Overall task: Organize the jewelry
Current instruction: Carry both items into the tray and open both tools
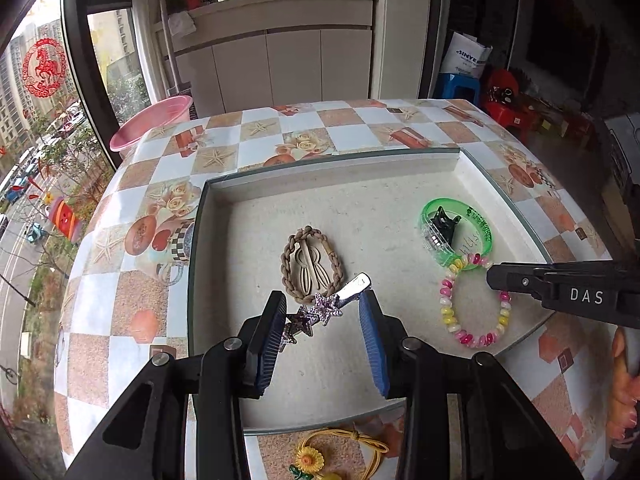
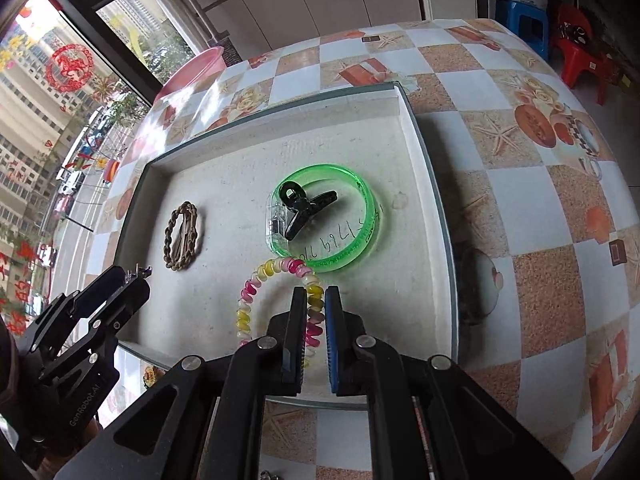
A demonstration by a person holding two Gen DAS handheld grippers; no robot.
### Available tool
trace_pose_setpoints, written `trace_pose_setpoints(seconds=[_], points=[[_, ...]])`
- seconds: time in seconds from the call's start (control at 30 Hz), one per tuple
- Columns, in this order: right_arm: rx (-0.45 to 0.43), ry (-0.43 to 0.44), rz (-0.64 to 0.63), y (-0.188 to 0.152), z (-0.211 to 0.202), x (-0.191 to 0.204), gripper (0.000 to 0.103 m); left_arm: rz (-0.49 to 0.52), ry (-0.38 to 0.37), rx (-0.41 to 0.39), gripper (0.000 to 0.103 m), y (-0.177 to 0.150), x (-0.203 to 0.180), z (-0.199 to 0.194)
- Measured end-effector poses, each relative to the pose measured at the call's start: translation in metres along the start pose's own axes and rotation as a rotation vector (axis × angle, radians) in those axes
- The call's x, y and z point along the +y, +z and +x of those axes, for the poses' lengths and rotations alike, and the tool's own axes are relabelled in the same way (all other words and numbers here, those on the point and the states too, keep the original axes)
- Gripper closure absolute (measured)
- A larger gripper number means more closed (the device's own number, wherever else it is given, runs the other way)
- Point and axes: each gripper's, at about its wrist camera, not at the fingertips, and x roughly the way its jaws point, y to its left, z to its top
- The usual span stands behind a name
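Observation:
A shallow white tray (image 1: pixel 328 156) with a grey-green rim lies on the checkered table. My left gripper (image 1: pixel 323 300) is over its near part, shut lengthwise on a purple star hair clip (image 1: pixel 328 308); the clip's silver end sticks out by the right pad. My right gripper (image 2: pixel 315 292) is shut on a pink, yellow and white coil bracelet (image 2: pixel 246 312), whose far end overlaps a green bangle (image 2: pixel 360 248). In the left wrist view the right gripper (image 1: pixel 496 276) comes in from the right onto the bracelet (image 1: pixel 450 316). I cannot tell whether the bracelet touches the tray floor.
A black claw clip (image 2: pixel 306 210) lies inside the green bangle (image 1: pixel 486 236). A braided beige hair tie (image 1: pixel 312 266) around a beige clip sits mid-tray. A yellow sunflower hair tie (image 1: pixel 308 458) lies on the table before the tray. A pink basin (image 1: pixel 156 124) stands beyond the table's far left edge.

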Motion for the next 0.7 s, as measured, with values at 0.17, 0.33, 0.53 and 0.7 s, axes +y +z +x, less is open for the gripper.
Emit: trace_pose_setpoints(seconds=[0.17, 0.33, 0.53, 0.7], points=[[-0.015, -0.031, -0.006, 0.007, 0.008, -0.005, 0.093, -0.002, 0.021, 0.026, 0.052, 0.003, -0.001, 0.018], [-0.045, -0.06, -0.023, 0.017, 0.01, -0.006, 0.094, -0.01, 0.046, 0.044, 0.052, 0.006, 0.001, 0.032], [-0.063, -0.083, -0.042, 0.021, 0.012, -0.006, 0.093, -0.006, 0.076, 0.053, 0.052, 0.006, -0.001, 0.041], [-0.064, -0.085, -0.054, 0.019, 0.013, -0.004, 0.093, -0.005, 0.082, 0.055, 0.052, 0.006, -0.001, 0.043]])
